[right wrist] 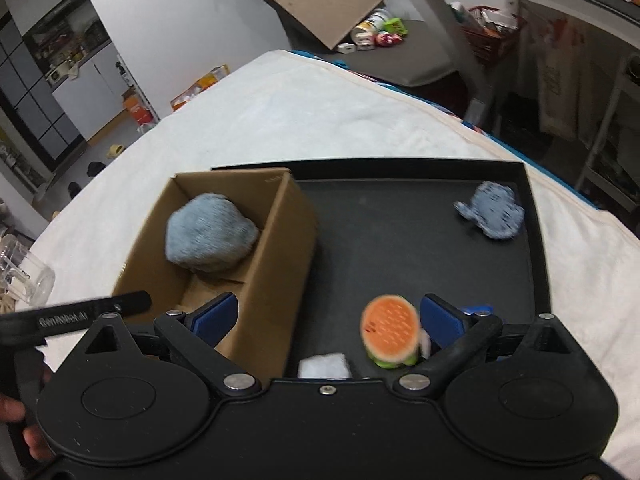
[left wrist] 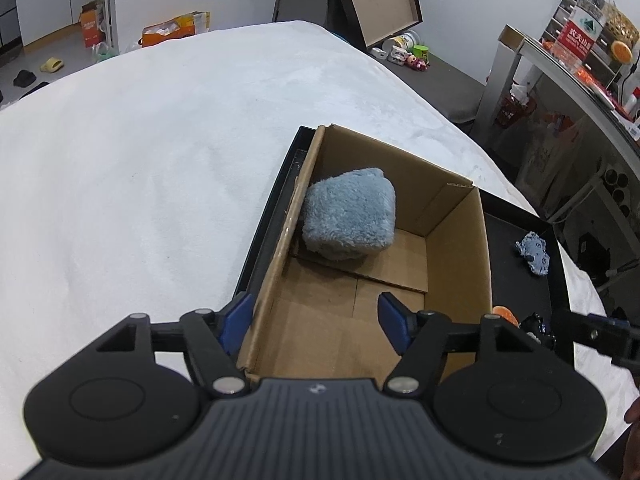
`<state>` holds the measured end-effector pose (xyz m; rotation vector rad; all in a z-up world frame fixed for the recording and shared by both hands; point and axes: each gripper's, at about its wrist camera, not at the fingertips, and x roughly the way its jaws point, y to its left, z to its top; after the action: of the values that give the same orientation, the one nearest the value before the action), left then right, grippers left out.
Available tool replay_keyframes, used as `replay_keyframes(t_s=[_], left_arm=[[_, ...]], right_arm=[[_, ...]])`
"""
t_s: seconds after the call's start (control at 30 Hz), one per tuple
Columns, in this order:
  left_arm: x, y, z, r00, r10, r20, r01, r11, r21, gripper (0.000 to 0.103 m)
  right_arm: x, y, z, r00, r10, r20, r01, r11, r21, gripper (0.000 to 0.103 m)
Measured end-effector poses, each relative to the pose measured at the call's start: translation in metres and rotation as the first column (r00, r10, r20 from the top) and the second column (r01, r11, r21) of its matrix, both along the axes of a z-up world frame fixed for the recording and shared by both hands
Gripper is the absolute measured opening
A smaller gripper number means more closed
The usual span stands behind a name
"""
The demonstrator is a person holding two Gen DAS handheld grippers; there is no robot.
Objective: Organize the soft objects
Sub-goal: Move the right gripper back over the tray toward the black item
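A fluffy grey-blue plush (left wrist: 349,216) (right wrist: 210,237) lies at the far end of an open cardboard box (left wrist: 460,248) (right wrist: 276,264) that stands in a black tray (right wrist: 400,240) (left wrist: 516,232). My left gripper (left wrist: 316,322) hangs open over the box's near end, nothing between its blue pads (left wrist: 394,322). My right gripper (right wrist: 332,320) is open wide above the tray; an orange watermelon-slice plush (right wrist: 390,330) (left wrist: 505,314) sits just inside its right pad, not squeezed. A small blue patterned plush (right wrist: 494,216) (left wrist: 534,254) lies in the tray's far right corner. A white fluffy item (right wrist: 323,366) pokes out near the gripper body.
The tray rests on a white blanket (left wrist: 160,160) (right wrist: 320,112). A clear glass (right wrist: 24,276) stands at the left edge in the right wrist view. A desk (left wrist: 576,76) with a water bottle (left wrist: 582,20) is at the right; boxes and toys lie on the floor beyond.
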<state>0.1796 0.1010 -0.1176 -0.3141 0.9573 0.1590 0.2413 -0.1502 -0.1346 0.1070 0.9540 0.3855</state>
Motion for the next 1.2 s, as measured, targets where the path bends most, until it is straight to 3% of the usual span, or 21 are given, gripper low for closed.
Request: replay_keyframes(t_s=[0.47, 0.8, 0.97, 1.2], left_arm=[[0.005, -0.015, 0.0, 0.999, -0.008, -0.033, 0.011, 0.996, 0.092, 0.069], [0.011, -0.023, -0.003, 0.998, 0.002, -0.061, 0.007, 0.99, 0.142, 0.069], [0.015, -0.027, -0.005, 0.997, 0.006, -0.079, 0.008, 0.985, 0.17, 0.07], [0.024, -0.031, -0.008, 0.995, 0.019, -0.1, 0.0, 0.982, 0.189, 0.07]], right_arm=[[-0.004, -0.053, -0.04, 0.992, -0.114, -0.044, 0.116, 0.992, 0.04, 0.097], [0.006, -0.086, -0.062, 0.973, -0.208, -0.097, 0.218, 0.972, 0.094, 0.086], [0.01, -0.094, -0.067, 0.967, -0.222, -0.123, 0.238, 0.962, 0.136, 0.071], [0.014, -0.092, -0.074, 0.974, -0.149, -0.173, 0.184, 0.96, 0.213, 0.052]])
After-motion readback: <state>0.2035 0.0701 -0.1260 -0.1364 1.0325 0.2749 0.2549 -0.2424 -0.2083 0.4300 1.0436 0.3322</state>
